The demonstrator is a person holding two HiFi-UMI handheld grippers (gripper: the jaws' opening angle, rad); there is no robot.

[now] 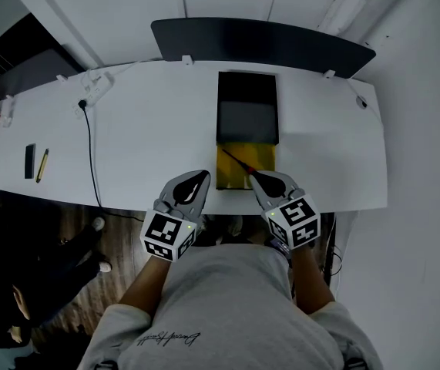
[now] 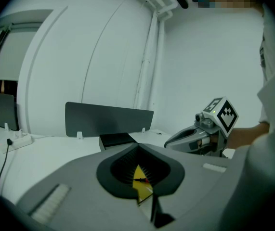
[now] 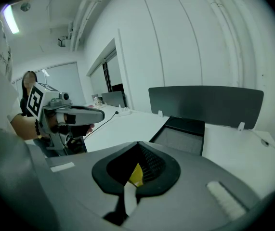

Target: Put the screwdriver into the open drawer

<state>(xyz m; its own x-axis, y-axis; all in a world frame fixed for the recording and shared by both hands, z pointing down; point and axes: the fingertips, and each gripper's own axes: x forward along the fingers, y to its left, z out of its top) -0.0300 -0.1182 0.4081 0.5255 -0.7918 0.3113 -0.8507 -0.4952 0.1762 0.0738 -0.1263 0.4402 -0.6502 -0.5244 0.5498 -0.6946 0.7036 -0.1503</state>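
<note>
Right gripper (image 1: 259,177), jaws pressed together with nothing seen between them, hovers at the near edge of the open yellow drawer (image 1: 264,156). The screwdriver (image 1: 235,161) lies slantwise in that drawer, seemingly already delivered. Left gripper (image 1: 201,178), also closed, waits alongside. Little appears left.

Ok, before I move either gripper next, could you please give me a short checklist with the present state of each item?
1. Is the drawer open: ok, its yellow inside shows.
2. Is the screwdriver over the drawer: ok, it shows diagonally across the yellow inside.
3. Is the right gripper free of the screwdriver: cannot tell; its jaws are together, but the handle end meets their tip in the head view.
4. Is the left gripper empty: ok, its jaws are together with nothing between them.
5. Is the cable away from the drawer: ok, it lies far left on the desk.
</note>
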